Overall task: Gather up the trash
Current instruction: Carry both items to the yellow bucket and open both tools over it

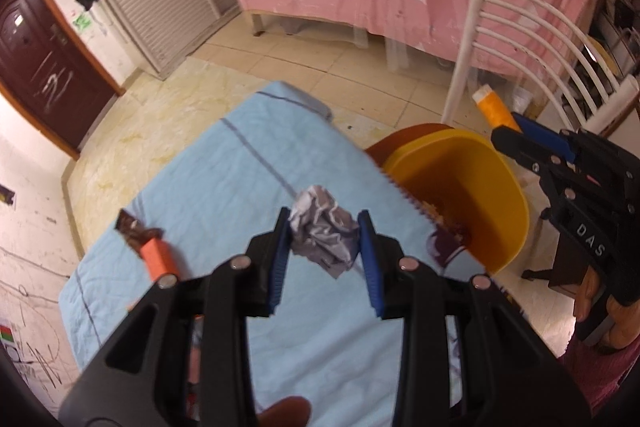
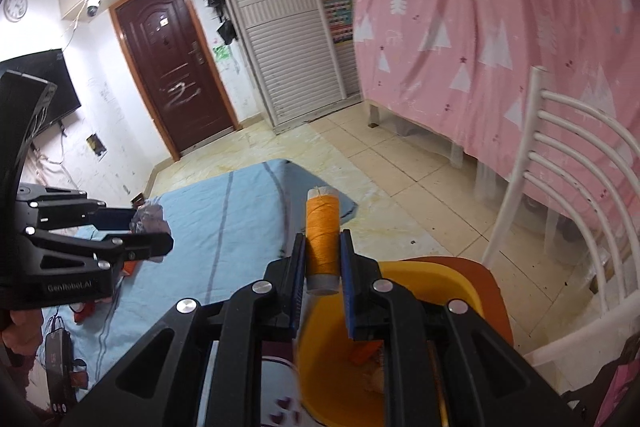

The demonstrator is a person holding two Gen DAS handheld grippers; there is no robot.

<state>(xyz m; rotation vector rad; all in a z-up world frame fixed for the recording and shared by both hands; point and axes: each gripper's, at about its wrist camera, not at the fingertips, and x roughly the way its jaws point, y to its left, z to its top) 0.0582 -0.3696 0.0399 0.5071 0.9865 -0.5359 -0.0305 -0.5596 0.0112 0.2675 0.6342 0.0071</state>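
Note:
My left gripper is shut on a crumpled grey wrapper and holds it above the light blue cloth. It also shows in the right wrist view, with the wrapper in it. My right gripper is shut on an orange thread spool, held above the yellow bin. In the left wrist view the bin sits right of the cloth, with the right gripper and spool beyond it. A brown and orange snack wrapper lies on the cloth at the left.
The yellow bin rests on a chair with an orange seat and a white slatted back. A bed with a pink cover stands behind. A dark door and white louvred wardrobe are at the back.

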